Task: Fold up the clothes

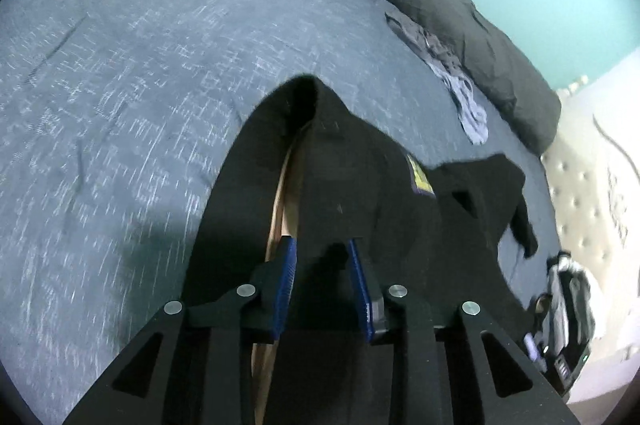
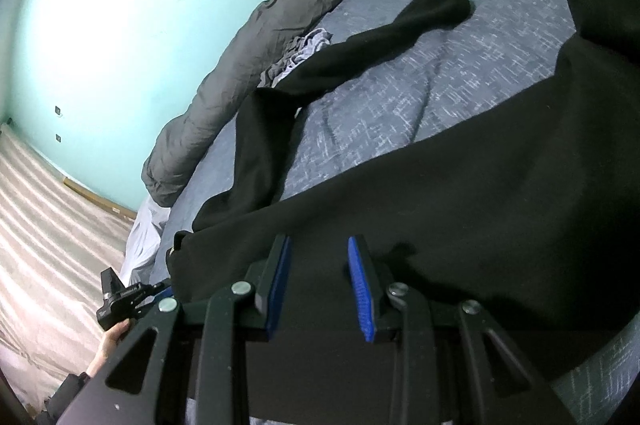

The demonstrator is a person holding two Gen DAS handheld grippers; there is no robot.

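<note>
My view dim and bluish, glare on the teal wall [image 2: 100,25], motion-smeared bedspread [image 1: 120,105], fisheye-bent dark edges.

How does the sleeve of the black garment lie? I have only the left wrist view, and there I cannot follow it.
Observer: In the right wrist view the sleeve lies stretched out on the bed cover, with its cuff at the far end.
Operator: Is it twisted?
Observer: It narrows just before the cuff, perhaps one twist.
Operator: And the right gripper?
Observer: Its jaws stand apart over the black garment; I see no fold pinched between them.
</note>
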